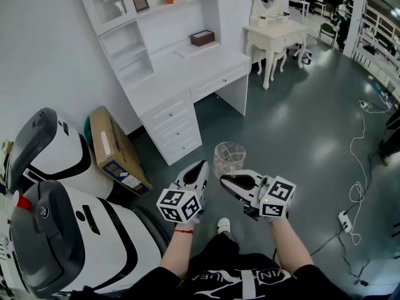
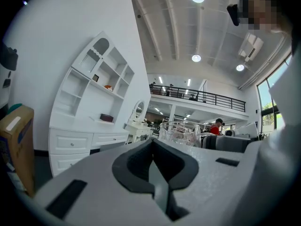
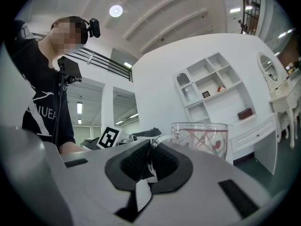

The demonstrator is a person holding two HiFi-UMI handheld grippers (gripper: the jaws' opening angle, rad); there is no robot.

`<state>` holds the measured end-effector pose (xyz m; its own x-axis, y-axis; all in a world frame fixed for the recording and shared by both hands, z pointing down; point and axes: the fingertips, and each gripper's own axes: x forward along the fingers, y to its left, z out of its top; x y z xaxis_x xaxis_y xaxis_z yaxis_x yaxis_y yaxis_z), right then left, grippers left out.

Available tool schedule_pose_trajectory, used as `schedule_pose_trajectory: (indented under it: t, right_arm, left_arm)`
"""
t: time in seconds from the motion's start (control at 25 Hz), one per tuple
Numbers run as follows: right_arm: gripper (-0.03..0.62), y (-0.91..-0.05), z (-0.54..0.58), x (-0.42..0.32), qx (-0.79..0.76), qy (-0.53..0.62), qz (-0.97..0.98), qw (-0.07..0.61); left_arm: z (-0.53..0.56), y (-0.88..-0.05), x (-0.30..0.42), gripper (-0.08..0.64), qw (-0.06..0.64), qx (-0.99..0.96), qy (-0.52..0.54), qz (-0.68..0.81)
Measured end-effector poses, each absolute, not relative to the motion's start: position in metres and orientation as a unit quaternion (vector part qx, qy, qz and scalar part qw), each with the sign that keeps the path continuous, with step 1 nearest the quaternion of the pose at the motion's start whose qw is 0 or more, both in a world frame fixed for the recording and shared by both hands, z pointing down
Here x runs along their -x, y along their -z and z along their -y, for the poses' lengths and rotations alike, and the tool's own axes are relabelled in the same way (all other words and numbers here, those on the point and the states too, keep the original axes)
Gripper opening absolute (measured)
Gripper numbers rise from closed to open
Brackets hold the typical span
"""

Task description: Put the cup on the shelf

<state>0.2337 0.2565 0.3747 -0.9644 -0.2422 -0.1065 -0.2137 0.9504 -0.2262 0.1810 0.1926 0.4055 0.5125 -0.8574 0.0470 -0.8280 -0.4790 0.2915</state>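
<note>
The white shelf [image 1: 164, 27] stood ahead and to the left, well apart from both grippers. The left gripper [image 1: 201, 167] had its jaws pressed together on nothing, just beside the cup [image 1: 229, 158]. The cup, clear glass with red markings, hung upright, its handle [image 3: 154, 147] pinched by the right gripper [image 1: 226, 180], which would likely carry it forward and leftward.

Both grippers held forward, side by side; left gripper [image 1: 201, 166] jaws pressed together, empty; right gripper [image 1: 225, 180] jaws clamped on the glass cup [image 1: 229, 157] by its handle.
</note>
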Motion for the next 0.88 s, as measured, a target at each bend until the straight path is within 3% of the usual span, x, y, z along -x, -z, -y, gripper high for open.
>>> schedule_pose_trajectory:
  t: [0.44,0.88]
  right_arm:
    - [0.011,-0.352,-0.080,-0.231,0.136,0.089,-0.984,0.070]
    - [0.011,-0.360,0.007,-0.213,0.116,0.101,-0.985,0.073]
  left_arm:
    - [-0.013,-0.385,-0.188,0.008,0.133,-0.877,0.056,0.459]
    - [0.068,-0.397,-0.170,0.008,0.148,-0.870,0.042,0.469]
